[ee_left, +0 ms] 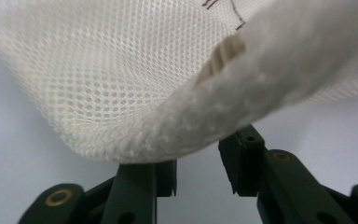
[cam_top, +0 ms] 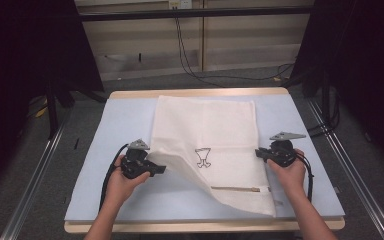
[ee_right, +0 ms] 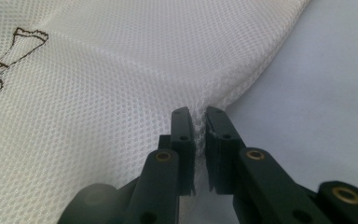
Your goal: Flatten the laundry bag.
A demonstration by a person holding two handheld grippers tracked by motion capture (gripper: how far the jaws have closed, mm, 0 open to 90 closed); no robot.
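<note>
Pale blue padding covers the worktop point(cam_top: 130, 120), set in a room with dark curtains at both sides. At about 3 o'clock, the right hand-held gripper point(ee_right: 200, 122) has its jaws pinched shut on the side hem of the white mesh laundry bag point(cam_top: 205, 130). At 9 o'clock, the left hand-held gripper point(ee_left: 196, 163) stands parted beneath a lifted fold, gripping nothing. The bag lies mid-worktop, light, limp and likely to sag; its hemmed edges look like the surest holds.

Grey floor point(cam_top: 40, 165), black curtains point(cam_top: 25, 45), pale wall point(cam_top: 240, 40)
</note>
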